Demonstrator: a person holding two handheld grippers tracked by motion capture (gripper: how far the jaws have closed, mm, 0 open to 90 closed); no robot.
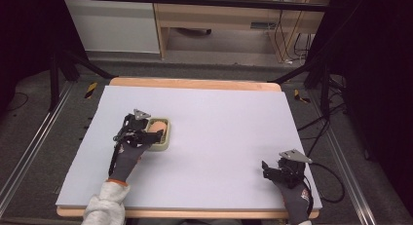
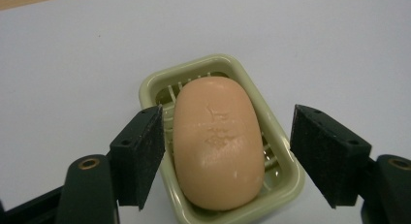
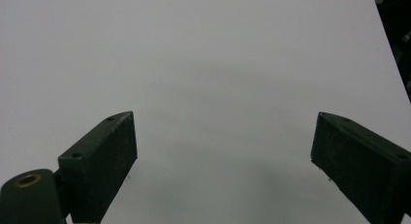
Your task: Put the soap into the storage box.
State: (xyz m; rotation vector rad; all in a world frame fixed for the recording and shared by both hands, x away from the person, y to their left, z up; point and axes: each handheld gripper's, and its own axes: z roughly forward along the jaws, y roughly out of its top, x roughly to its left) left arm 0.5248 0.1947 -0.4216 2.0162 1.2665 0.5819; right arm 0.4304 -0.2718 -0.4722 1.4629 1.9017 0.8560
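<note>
High view: left tool point(image 1: 152, 133) sat over the soap dish point(image 1: 164, 142), left of counter centre, with the soap point(image 1: 155, 135) partly under it. Right tool point(image 1: 271, 170) hovered near the counter's point(image 1: 219, 118) 5 o'clock corner, well apart from the dish. White sleeve point(image 1: 104, 205) came in at 7 o'clock. Bare white surface lay between the two tools, nothing blocking. Floor, cables and a wooden desk point(image 1: 219, 15) were beyond the 12 o'clock edge.

Left gripper view: left tool point(image 2: 225, 153) was spread wide, jaws flanking the soap point(image 2: 218, 141) at 9 and 3 o'clock, neither pad touching it. The left pad overlapped the dish rim point(image 2: 155, 86); contact with it couldn't be told. The peach, oval soap lay in the pale green dish on its ribbed floor, with a small crack on its top face, a detail too small in the high view.

Right gripper view: right tool point(image 3: 223, 158) was spread wide over bare counter point(image 3: 203, 54), holding nothing. The counter edge and dark floor showed at 2 o'clock.
</note>
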